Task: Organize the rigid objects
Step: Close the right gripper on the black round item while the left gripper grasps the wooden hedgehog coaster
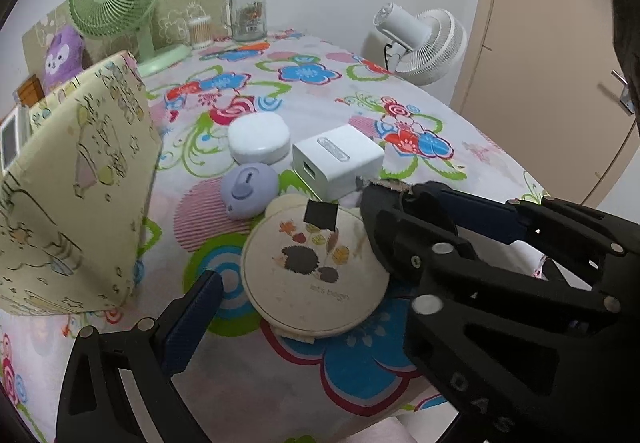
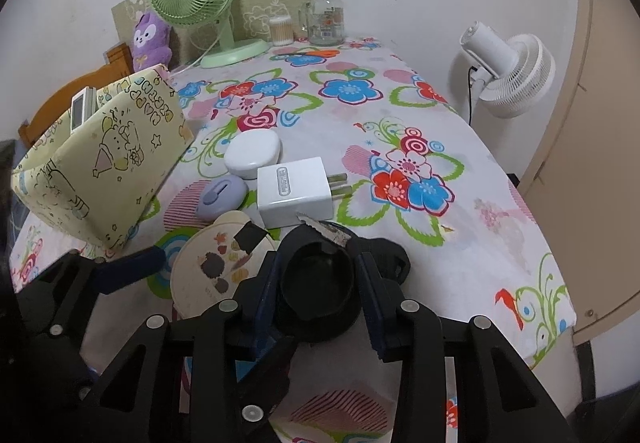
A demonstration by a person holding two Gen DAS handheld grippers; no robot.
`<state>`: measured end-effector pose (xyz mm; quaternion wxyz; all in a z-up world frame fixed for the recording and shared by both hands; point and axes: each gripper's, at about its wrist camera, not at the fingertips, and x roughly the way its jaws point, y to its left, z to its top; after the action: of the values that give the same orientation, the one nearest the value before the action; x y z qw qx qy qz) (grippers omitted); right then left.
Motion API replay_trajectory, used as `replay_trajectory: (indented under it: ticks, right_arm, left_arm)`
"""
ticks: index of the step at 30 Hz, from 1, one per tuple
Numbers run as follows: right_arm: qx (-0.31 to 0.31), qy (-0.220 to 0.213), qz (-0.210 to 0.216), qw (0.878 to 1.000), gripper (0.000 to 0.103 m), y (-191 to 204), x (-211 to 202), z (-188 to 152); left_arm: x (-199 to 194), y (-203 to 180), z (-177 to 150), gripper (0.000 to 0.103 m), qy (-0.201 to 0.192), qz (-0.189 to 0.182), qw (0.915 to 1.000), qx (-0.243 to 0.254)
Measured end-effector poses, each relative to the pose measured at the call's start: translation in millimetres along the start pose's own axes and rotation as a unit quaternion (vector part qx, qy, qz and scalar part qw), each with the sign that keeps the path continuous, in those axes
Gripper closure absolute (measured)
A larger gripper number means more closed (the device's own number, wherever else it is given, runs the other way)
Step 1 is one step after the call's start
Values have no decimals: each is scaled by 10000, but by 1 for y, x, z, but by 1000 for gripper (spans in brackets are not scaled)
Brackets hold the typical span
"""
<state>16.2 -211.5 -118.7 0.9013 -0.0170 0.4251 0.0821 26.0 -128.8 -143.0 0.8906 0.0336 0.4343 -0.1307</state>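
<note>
- Right wrist view: the right gripper (image 2: 318, 283) has its two fingers pressed on the sides of a black round object (image 2: 316, 283), maybe a tape dispenser; a serrated strip sticks out at its front.
- The black object is over the near part of the table (image 2: 500, 203), just in front of the white charger (image 2: 294, 191).
- Left wrist view: the left gripper (image 1: 352, 299) has its fingers spread wide on both sides of the round cream case (image 1: 314, 271), which lies flat on the tablecloth. I cannot tell if they touch it.
- Behind the case lie a lilac small case (image 1: 248, 189) and a white round case (image 1: 259, 139).
- A yellow fabric basket (image 1: 76, 179) stands at the left.
</note>
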Motion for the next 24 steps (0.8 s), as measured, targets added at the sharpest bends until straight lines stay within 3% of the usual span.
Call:
replay_trajectory:
  ticks: [6, 15, 24]
  right_arm:
    - [169, 6, 15, 9999, 65, -4, 0, 3]
    - [352, 91, 111, 9993, 65, -17, 2, 21]
    - [613, 27, 226, 9979, 65, -22, 6, 29]
  left_arm:
    - [3, -1, 5, 4, 26, -81, 10000, 29]
    - [7, -2, 14, 26, -30, 138, 9998, 119]
    - [7, 4, 18, 27, 74, 41, 10000, 18]
